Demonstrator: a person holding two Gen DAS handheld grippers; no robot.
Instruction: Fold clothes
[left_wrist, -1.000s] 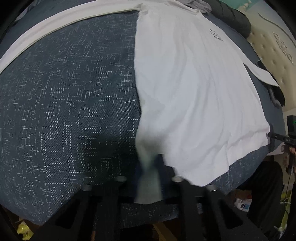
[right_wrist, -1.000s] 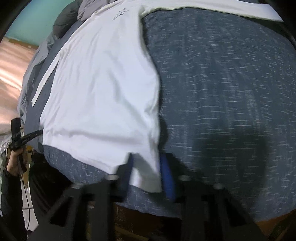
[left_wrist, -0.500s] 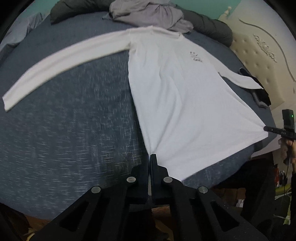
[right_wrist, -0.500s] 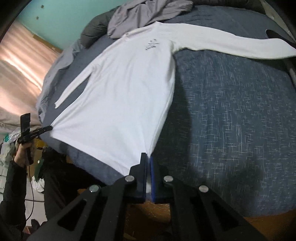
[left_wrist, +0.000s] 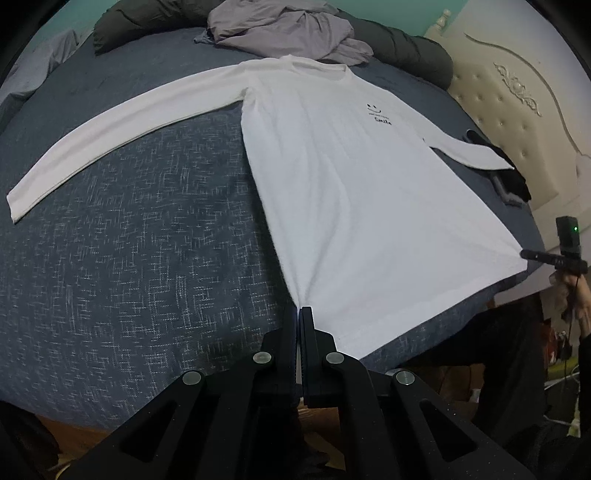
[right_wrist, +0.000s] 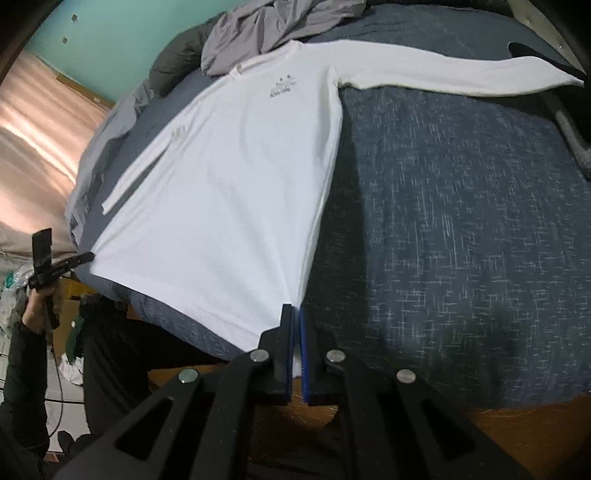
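Left wrist: white shirt hem corner in left tool

A white long-sleeved shirt lies face up and spread flat on the bed, its body running from the near edge, where the hem sits, toward the far side, where the round neckline lies. A small black smiley print with a word under it marks the chest. Both sleeves stretch outward along the bed: one reaches toward the left edge, the other toward the right edge by the headboard. The two hem corners are drawn taut into points at the near edge, and the hem between them overhangs that edge slightly.
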